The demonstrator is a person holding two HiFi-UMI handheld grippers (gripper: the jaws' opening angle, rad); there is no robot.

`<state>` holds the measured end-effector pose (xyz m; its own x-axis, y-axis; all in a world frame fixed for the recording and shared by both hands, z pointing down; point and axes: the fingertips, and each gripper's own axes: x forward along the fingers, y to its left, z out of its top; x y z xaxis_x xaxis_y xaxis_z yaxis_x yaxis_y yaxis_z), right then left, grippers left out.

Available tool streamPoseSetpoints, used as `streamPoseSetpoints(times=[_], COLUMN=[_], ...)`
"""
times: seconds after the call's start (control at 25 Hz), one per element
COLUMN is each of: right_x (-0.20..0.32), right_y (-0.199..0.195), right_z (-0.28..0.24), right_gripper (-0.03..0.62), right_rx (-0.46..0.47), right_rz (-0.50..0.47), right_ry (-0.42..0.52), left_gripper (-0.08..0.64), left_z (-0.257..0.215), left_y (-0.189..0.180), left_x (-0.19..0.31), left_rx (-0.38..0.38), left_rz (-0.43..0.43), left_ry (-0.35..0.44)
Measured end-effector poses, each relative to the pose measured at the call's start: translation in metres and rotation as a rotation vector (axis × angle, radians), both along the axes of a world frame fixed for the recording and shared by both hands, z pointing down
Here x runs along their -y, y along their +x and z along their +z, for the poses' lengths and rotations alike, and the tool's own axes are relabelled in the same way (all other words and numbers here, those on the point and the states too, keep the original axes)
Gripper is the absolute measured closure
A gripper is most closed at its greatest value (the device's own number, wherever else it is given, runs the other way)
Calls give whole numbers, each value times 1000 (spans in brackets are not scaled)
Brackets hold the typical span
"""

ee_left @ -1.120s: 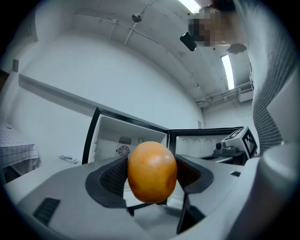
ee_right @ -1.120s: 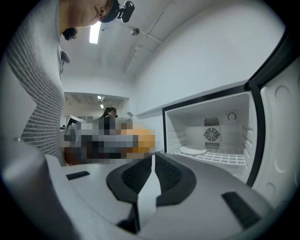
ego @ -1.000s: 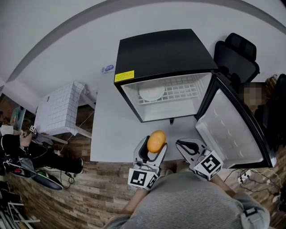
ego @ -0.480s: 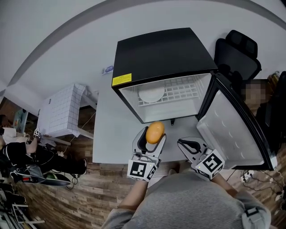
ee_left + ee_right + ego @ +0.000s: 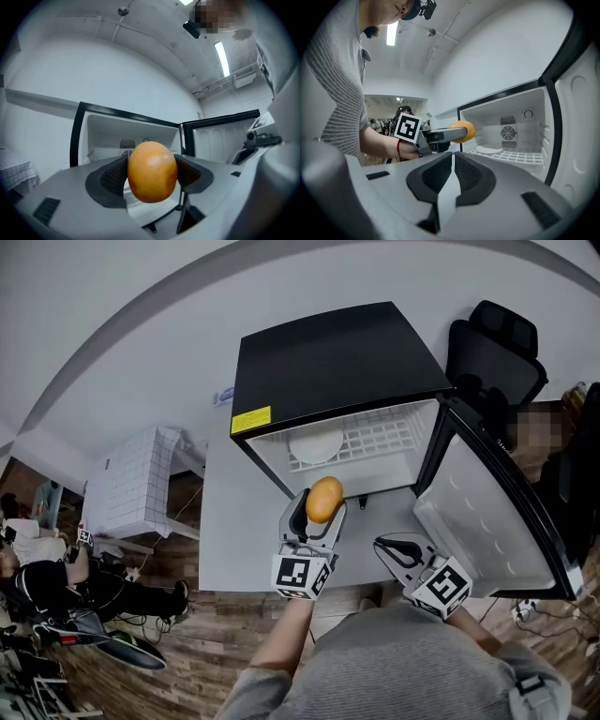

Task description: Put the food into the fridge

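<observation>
An orange-yellow round fruit [image 5: 324,499] [image 5: 152,171] [image 5: 462,131] is clamped between the jaws of my left gripper [image 5: 319,507] [image 5: 153,172], just in front of the fridge's open mouth. The small black fridge [image 5: 333,362] stands on the white table with its door [image 5: 487,521] swung open to the right. Inside, a white plate [image 5: 315,444] [image 5: 490,149] lies on the wire shelf [image 5: 384,435]. My right gripper [image 5: 397,547] [image 5: 453,171] hovers lower right of the fruit, shut and holding nothing.
The white table [image 5: 230,521] carries the fridge. A black office chair [image 5: 492,357] stands behind the open door. At the left are a white tiled box [image 5: 127,484] and people on the wooden floor [image 5: 187,652].
My left gripper has carried the fruit forward, closer to the fridge opening. The right gripper has barely shifted.
</observation>
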<state>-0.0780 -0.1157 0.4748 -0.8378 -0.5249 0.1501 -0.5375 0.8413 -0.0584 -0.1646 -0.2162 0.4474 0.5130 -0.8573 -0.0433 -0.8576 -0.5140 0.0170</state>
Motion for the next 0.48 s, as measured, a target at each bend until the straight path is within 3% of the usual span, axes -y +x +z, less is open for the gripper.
streamPoseSetpoints(times=[0.48], right_x=[11], right_y=[10], right_z=[-4], right_gripper=[578], right_rx=[11], right_rz=[5], right_ry=[-3], left_gripper=[243], left_z=[7], left_y=[-2], left_x=[52], left_rx=[37], left_rz=[-66], left_ry=[-46])
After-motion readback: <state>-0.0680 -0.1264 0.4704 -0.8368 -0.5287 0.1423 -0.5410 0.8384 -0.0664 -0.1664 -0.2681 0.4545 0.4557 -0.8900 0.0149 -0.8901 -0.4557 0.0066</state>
